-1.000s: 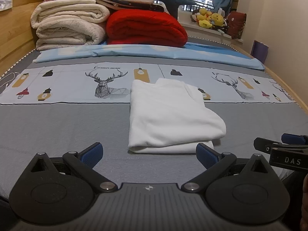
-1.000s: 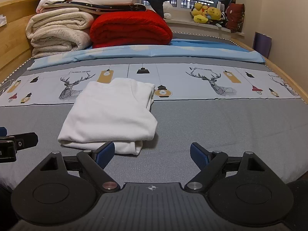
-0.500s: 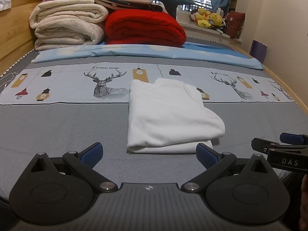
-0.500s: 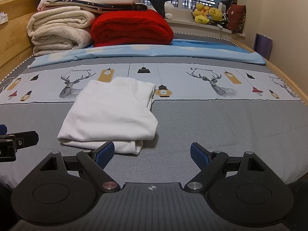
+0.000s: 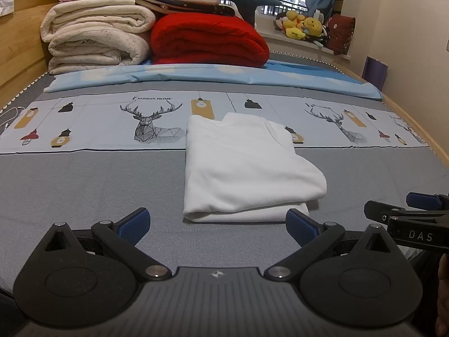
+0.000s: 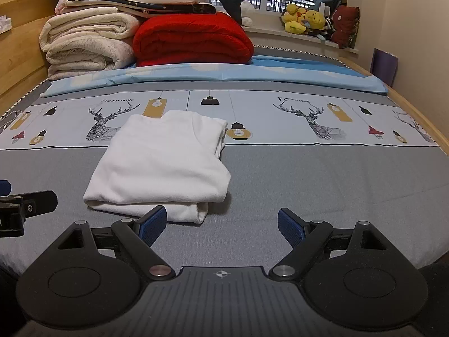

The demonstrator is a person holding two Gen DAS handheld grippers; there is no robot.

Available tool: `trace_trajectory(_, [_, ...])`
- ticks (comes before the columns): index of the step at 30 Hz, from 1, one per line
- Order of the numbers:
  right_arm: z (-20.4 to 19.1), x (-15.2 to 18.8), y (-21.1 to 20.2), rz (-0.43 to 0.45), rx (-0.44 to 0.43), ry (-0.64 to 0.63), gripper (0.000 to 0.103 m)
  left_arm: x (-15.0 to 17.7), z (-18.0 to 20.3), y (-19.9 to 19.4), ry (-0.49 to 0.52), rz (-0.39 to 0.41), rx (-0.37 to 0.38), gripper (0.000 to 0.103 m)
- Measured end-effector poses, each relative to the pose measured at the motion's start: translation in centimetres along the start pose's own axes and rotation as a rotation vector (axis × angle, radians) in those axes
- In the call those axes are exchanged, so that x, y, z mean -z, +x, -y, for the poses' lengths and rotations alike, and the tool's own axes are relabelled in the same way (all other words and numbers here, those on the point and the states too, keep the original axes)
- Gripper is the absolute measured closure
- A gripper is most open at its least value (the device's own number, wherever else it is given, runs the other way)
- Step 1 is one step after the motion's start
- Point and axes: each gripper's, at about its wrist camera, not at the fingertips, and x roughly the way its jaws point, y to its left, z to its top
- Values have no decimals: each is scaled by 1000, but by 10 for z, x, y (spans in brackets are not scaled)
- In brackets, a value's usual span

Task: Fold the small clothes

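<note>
A: Left wrist view: is anything changing since a second ago?

B: Barely. White garment [image 5: 247,168] is lying folded on the bed [image 5: 84,185], unmoved. Left gripper [image 5: 217,221] and right gripper [image 6: 221,221] are both holding fingers wide, gripping nothing.

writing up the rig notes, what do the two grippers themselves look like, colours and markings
Both match. The left gripper and right gripper each have matte black linkage arms with round silver pivot pins, fan-shaped black side plates, and a ribbed dark grey centre body carrying a small compass-like emblem. The finger pads are textured blue. Seen from the left wrist view, the right gripper's side bears white "DAS" lettering. No cables or sleeves show.
</note>
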Motion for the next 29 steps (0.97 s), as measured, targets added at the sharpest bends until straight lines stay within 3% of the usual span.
trace_trajectory(29, [0,1,1,-1,-3,-6,16,1,-6,-1,16,6,26,0])
